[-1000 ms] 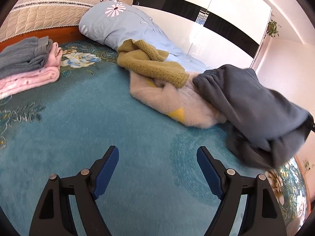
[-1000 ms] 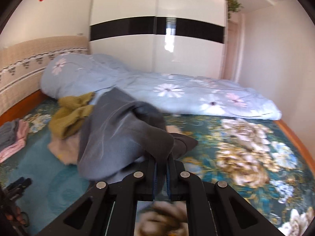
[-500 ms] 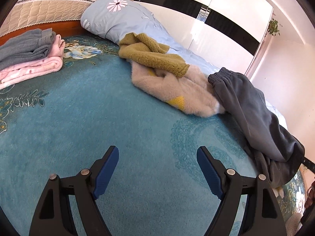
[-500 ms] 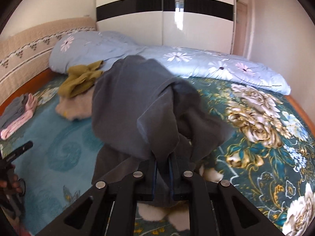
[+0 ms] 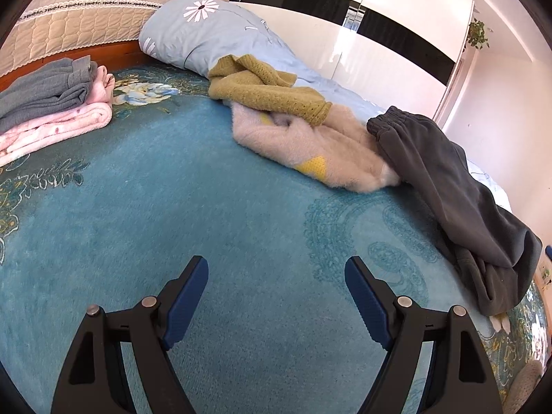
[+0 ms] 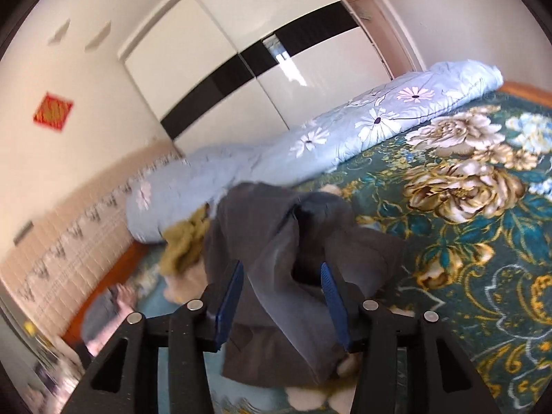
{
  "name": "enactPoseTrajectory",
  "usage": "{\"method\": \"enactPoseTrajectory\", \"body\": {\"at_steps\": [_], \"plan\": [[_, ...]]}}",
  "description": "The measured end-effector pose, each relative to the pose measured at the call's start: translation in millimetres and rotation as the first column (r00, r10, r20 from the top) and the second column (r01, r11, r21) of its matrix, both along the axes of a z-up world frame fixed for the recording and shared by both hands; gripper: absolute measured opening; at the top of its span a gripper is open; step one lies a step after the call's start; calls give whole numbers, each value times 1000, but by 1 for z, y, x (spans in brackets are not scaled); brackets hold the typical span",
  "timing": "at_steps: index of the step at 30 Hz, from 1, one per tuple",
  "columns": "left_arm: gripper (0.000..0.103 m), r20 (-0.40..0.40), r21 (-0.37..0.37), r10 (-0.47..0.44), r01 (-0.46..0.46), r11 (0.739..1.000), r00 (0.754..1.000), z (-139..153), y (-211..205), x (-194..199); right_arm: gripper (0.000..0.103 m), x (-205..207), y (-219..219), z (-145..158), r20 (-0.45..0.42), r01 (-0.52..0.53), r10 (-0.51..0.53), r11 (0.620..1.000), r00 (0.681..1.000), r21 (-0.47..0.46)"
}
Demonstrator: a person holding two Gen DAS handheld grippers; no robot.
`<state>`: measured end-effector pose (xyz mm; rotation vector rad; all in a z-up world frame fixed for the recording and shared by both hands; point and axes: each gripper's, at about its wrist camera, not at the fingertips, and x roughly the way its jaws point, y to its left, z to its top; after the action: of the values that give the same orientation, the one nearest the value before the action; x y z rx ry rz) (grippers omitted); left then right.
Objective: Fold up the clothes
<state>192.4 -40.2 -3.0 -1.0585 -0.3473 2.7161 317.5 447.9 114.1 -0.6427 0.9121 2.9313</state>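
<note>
Dark grey trousers [image 5: 448,179] lie stretched on the teal bed cover [image 5: 172,214], waistband against a cream fluffy garment [image 5: 310,145]. A mustard knit sweater [image 5: 265,89] lies on top of that garment. My left gripper [image 5: 276,286] hovers open over bare cover, well short of the clothes. In the right wrist view my right gripper [image 6: 281,293] is rolled to one side and its jaws are opening. A loose fold of the trousers [image 6: 276,241] hangs between its blue pads [image 6: 231,296], which stand clear of the cloth.
A folded stack of grey and pink clothes [image 5: 51,103] sits at the far left by the quilted headboard [image 5: 86,10]. A rolled blue flowered duvet [image 5: 214,34] runs along the bed's far side. A white and black wardrobe [image 5: 379,34] stands behind it.
My right gripper was shut on the grey trousers and carried them down onto the bed; it has rolled and its jaws have now parted. The left gripper has stayed put.
</note>
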Motion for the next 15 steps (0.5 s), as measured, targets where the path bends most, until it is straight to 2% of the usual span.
{"method": "enactPoseTrajectory", "body": {"at_steps": [8,11,15], "plan": [[82,37,-5,43,-43,999,998,-1,-4,-3,55,-30,20,7,-115,-25,9,990,993,-137],[82,43,-26,33,-32,999,999,12,10,-13,58,-38,29,8,-177,-53,21,982,984,-181],[82,19,-52,-42,43,998,999,53,58,-39,64,-44,36,5,-230,-104,53,971,972,-217]]}}
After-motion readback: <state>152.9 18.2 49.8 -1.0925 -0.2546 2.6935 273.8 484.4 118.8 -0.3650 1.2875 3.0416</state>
